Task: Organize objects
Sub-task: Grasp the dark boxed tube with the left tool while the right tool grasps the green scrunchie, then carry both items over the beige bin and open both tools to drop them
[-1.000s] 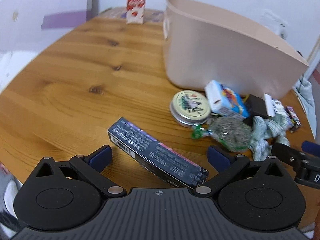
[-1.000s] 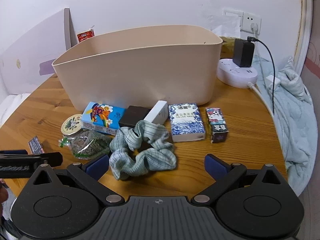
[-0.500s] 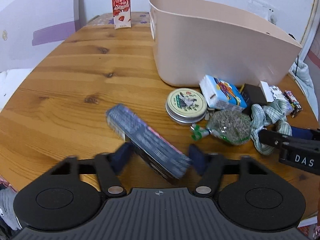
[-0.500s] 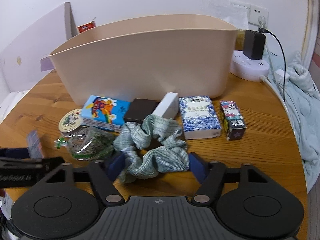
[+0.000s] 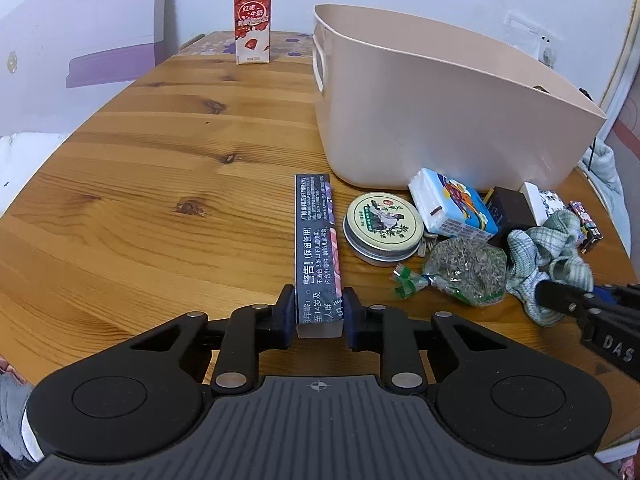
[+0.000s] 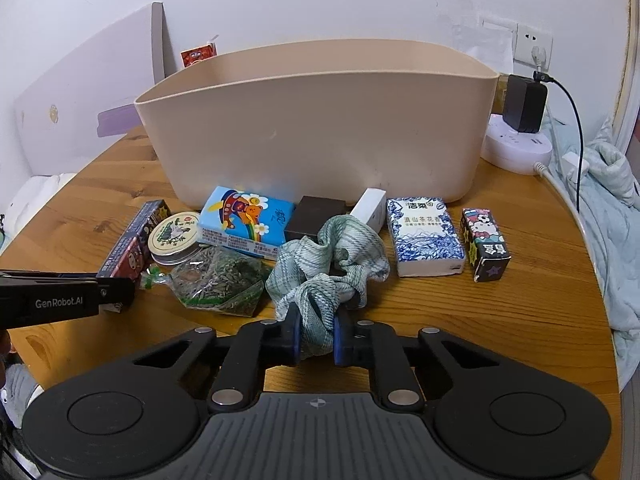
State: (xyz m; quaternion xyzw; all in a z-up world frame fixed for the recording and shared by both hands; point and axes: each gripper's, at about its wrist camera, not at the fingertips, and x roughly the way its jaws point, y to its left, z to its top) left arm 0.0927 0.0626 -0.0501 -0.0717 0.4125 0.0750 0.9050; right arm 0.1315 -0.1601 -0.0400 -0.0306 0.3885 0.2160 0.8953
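Note:
My left gripper is shut on the near end of a long dark box that lies on the wooden table, pointing away from me. My right gripper is shut on a green checked scrunchie in front of the beige bin. The bin also shows in the left wrist view. The dark box shows at the left in the right wrist view. The scrunchie shows at the right in the left wrist view.
A round tin, a blue tissue pack, a bag of dried herbs, a black box, a blue-white box and a cartoon box lie before the bin. A milk carton stands far back. A power strip sits right.
Both grippers have gone from open to shut: the left on the dark box, which turned to point straight away, the right on the scrunchie.

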